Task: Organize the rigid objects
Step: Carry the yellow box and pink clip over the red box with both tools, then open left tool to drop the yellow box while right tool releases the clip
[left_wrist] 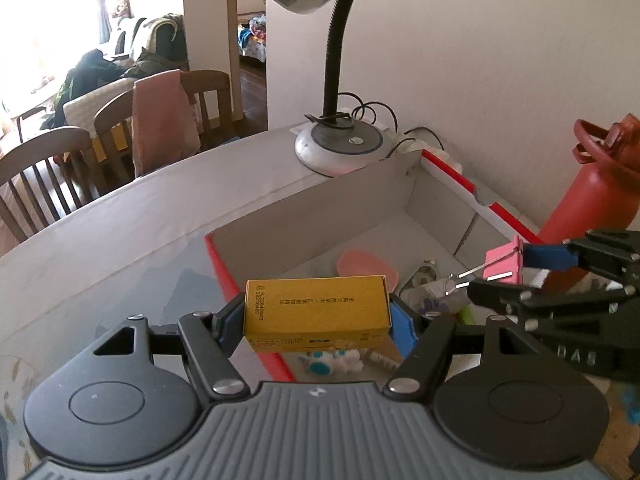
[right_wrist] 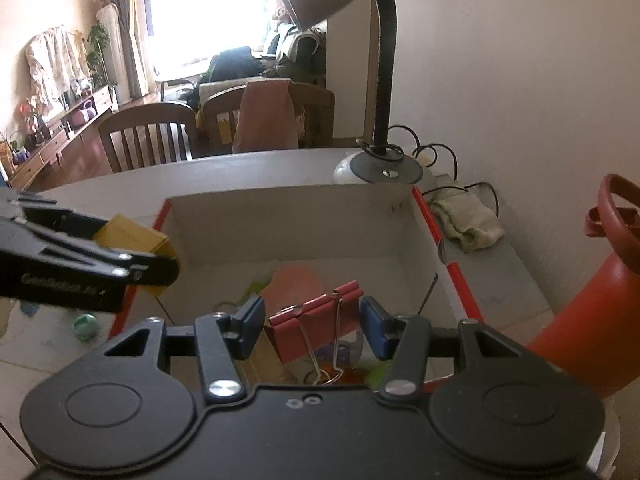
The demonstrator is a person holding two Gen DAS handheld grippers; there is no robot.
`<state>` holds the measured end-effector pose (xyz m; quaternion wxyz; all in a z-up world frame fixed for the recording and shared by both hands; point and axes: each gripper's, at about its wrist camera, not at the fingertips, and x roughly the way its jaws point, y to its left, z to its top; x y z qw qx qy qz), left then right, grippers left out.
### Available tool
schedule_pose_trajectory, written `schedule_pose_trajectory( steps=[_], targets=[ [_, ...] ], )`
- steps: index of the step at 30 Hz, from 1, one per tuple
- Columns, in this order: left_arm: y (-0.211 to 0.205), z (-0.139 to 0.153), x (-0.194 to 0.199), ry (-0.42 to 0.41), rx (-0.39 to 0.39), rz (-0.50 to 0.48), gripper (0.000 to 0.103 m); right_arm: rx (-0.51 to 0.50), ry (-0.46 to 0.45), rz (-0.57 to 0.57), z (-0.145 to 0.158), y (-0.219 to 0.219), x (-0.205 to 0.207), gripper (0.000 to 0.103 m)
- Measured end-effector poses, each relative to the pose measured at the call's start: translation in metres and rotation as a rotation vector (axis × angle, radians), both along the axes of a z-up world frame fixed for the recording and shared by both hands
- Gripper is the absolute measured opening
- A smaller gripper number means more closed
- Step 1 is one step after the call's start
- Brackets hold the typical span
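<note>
My left gripper [left_wrist: 316,320] has its jaws clamped on a yellow carton [left_wrist: 316,312], low centre in the left view, over the near red edge of the open box [left_wrist: 320,200] on the bench [left_wrist: 120,220]. My right gripper [right_wrist: 312,328] shows a pink binder clip [right_wrist: 308,328] between its jaws; the left pad touches it, but there is a gap at the right pad, so I cannot tell if it is gripped. The clip hangs over the box, lower centre. A lamp [left_wrist: 340,144] stands behind the box, a red bottle [right_wrist: 592,292] to its right.
</note>
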<state>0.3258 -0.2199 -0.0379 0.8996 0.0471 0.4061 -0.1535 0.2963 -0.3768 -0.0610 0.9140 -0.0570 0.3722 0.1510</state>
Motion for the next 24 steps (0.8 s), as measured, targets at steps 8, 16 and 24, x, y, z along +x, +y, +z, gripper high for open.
schedule_pose_trajectory(
  steps=[8,16,24],
  targets=[
    [-0.025,-0.023,0.033,0.060,0.027,0.004,0.071,-0.032,0.050,-0.005,-0.022,-0.001,0.015,0.051],
    [-0.048,-0.048,0.050,0.117,0.073,-0.022,0.071,-0.063,0.080,0.022,-0.034,0.003,0.020,0.033],
    [-0.062,-0.068,0.058,0.168,0.154,-0.031,0.071,-0.043,0.103,0.016,-0.038,-0.003,0.013,0.037]
  ],
)
